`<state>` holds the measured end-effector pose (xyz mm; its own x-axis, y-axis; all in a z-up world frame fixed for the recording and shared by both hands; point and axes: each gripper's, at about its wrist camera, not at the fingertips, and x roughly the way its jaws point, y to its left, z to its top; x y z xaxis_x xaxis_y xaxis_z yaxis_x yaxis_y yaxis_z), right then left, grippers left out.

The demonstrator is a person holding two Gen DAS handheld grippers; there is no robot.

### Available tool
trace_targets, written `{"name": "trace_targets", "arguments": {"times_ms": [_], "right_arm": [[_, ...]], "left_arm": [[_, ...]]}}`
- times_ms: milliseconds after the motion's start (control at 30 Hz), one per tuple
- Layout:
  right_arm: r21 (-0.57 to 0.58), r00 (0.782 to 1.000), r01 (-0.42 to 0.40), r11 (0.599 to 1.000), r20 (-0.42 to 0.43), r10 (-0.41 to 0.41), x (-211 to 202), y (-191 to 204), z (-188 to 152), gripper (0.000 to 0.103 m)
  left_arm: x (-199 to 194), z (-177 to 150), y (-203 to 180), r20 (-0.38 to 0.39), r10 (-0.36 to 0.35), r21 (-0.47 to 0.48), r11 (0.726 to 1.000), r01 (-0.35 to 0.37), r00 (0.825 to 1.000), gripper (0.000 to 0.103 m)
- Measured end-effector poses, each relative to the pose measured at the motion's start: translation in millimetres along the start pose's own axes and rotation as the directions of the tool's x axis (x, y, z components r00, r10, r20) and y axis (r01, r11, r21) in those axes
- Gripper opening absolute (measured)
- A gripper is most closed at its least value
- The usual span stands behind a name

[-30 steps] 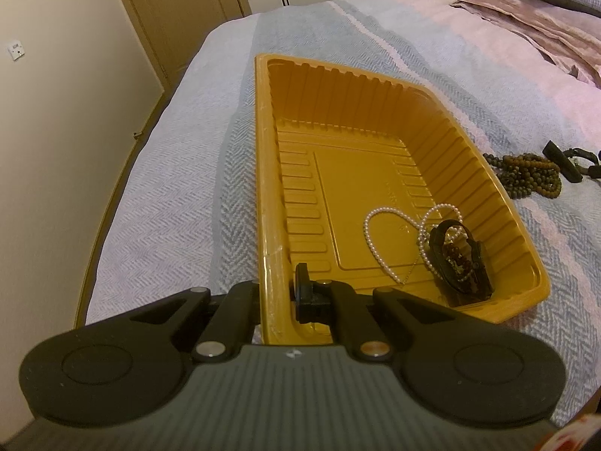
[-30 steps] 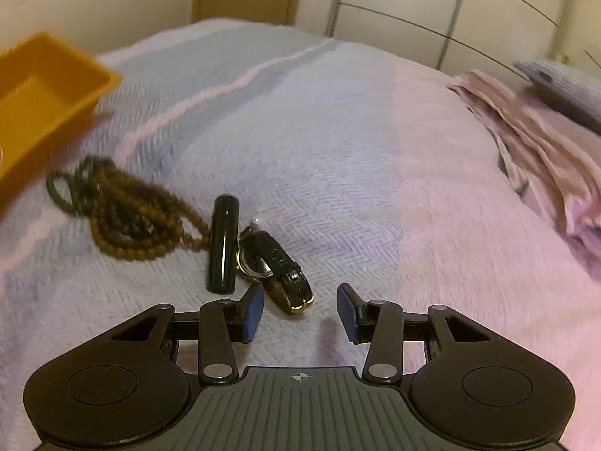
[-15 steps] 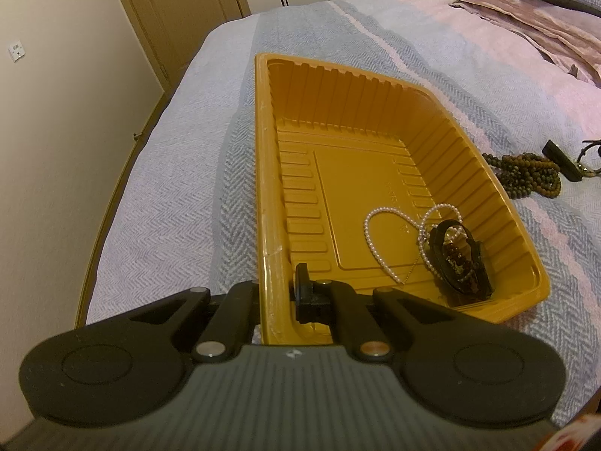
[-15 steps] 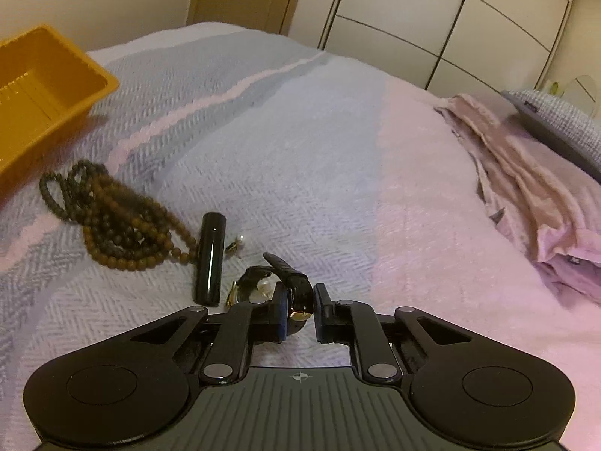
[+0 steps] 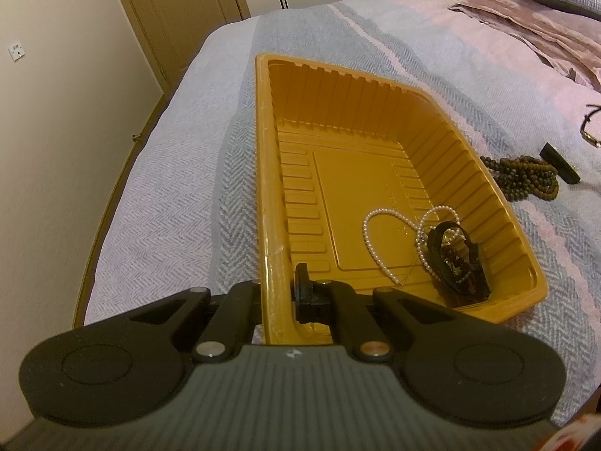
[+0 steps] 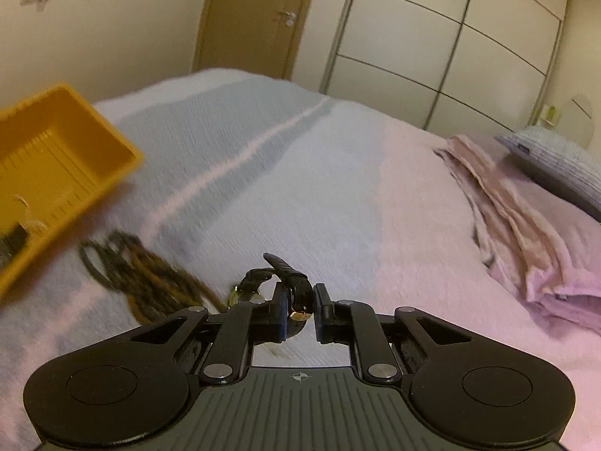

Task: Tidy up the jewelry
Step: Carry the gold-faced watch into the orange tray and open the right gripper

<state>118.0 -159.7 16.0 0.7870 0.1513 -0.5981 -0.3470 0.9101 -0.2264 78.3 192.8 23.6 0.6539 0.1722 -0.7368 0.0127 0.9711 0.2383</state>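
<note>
An orange plastic tray (image 5: 338, 86) lies on the bed and shows at the left of the right wrist view (image 6: 75, 143). It holds a white pearl necklace (image 5: 375, 240) and a dark bracelet (image 5: 458, 259). My left gripper (image 5: 280, 297) is shut on the tray's near left rim. My right gripper (image 6: 298, 310) is shut on a black-strapped gold wristwatch (image 6: 293, 285), lifted above the bed; the watch also shows at the right edge of the left wrist view (image 5: 589, 127). Brown and dark bead strands (image 5: 526, 180) lie right of the tray, blurred in the right wrist view (image 6: 142, 274).
A black cylinder (image 5: 559, 163) lies beside the beads. The bed has a grey and pink striped cover (image 6: 300, 173). Folded pink bedding (image 6: 526, 225) and a pillow (image 6: 556, 158) are at the right. A wall (image 5: 56, 131) and door (image 5: 180, 7) stand left.
My right gripper closed on the watch and has lifted it off the bed, swinging left toward the tray. My left gripper has kept its hold on the tray rim.
</note>
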Motion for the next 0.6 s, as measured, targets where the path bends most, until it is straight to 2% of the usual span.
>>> {"name": "trace_targets", "arguments": {"times_ms": [167, 333, 600], "right_arm": [[0.008, 0.991, -0.127, 0.992, 0.048, 0.127, -6.1, 28.8, 25.8, 0.014], [-0.005, 0.953, -0.295, 0.956, 0.070, 0.294, 2.1, 76.0, 51.4, 0.014], [-0.058, 0.912, -0.406, 0.912, 0.042, 0.408, 35.2, 143.8, 73.4, 0.014]], "left_arm": [[-0.1, -0.4, 0.6, 0.001, -0.004, -0.001, 1.000, 0.004, 1.000, 0.003], [0.1, -1.0, 1.8, 0.002, -0.008, -0.002, 1.000, 0.008, 1.000, 0.003], [0.1, -1.7, 2.5, 0.005, -0.013, -0.006, 1.000, 0.013, 1.000, 0.003]]}}
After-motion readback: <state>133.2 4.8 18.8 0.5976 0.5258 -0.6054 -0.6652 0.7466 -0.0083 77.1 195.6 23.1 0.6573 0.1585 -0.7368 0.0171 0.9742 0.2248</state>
